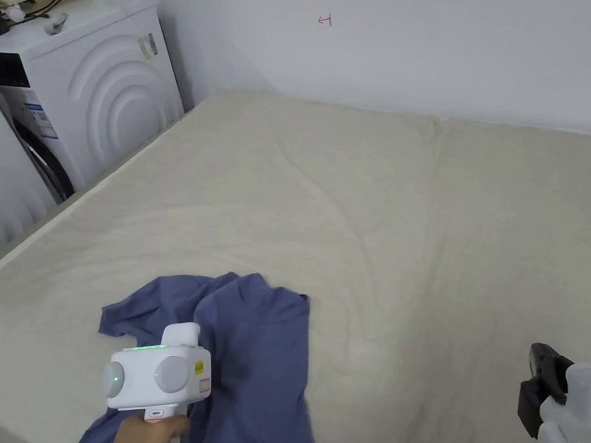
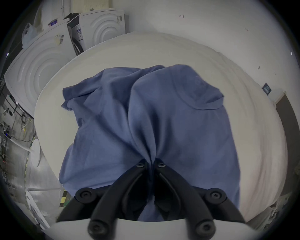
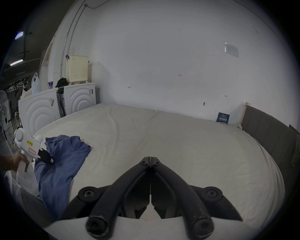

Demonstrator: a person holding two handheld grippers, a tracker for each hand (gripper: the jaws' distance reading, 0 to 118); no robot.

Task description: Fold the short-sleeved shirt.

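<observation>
A blue short-sleeved shirt (image 1: 257,355) lies crumpled on the cream-covered bed (image 1: 411,226), at the near left corner of the mattress, with its lower part spilling over the near edge. Its collar end points toward the wall, and one sleeve spreads out toward the left edge of the bed.

The left gripper (image 2: 150,164) has its jaws pressed together on a gathered ridge of the shirt's fabric, which rises in folds to the pinch point. In the head view, a hand (image 1: 147,437) holds this gripper's white body above the shirt.

The right gripper (image 3: 150,160) hovers over the bare sheet near the near right edge of the bed, well apart from the shirt, with its jaws pressed together on nothing.

Two white washing machines (image 1: 92,87) stand just beside the bed's far left corner, against the white wall (image 1: 403,43).
</observation>
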